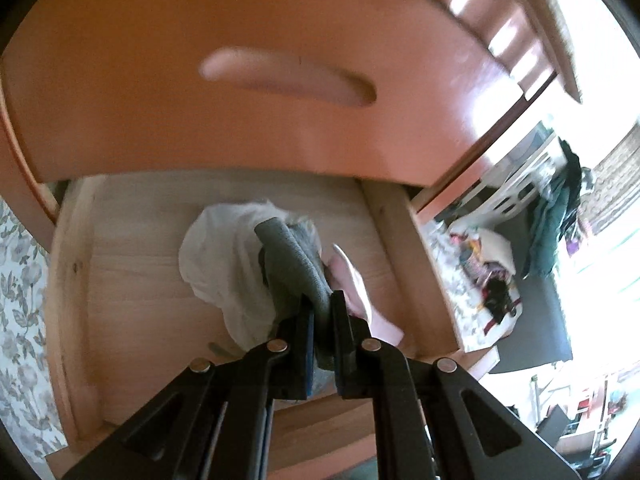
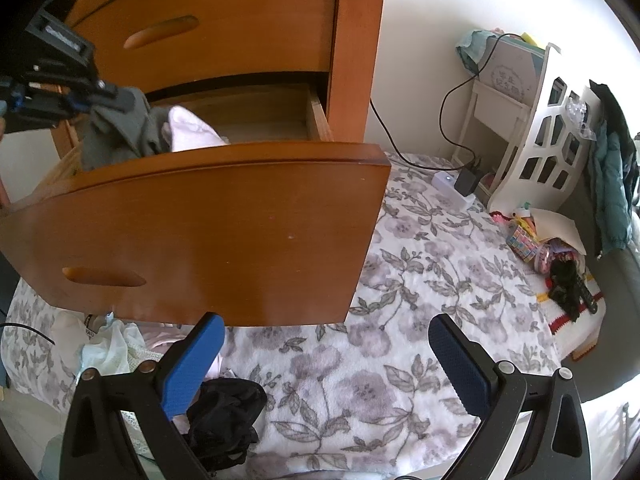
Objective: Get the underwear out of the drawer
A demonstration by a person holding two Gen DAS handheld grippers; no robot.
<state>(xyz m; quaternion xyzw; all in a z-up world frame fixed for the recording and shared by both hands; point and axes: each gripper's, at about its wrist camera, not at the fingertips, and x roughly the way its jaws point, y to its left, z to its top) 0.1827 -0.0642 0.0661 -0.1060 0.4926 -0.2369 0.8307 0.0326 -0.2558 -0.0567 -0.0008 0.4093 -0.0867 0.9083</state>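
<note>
This is a bedroom in a home. A wooden chest of drawers (image 2: 352, 40) stands with one drawer (image 2: 200, 232) pulled out, folded clothing inside it. A fleece blanket with a grey floral print (image 2: 420, 272) covers the floor beside it (soft and slightly rumpled). By the white wall stand a white cut-out shelf unit (image 2: 548, 136) and a plugged-in charger (image 2: 466, 180), a dark green jacket (image 2: 610, 184) hangs nearby, and small toys and boxes (image 2: 532, 240) lie scattered.

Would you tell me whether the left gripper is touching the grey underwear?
Touching: in the left wrist view the left gripper is shut on the grey underwear, cloth pinched between both pads above the drawer.
</note>
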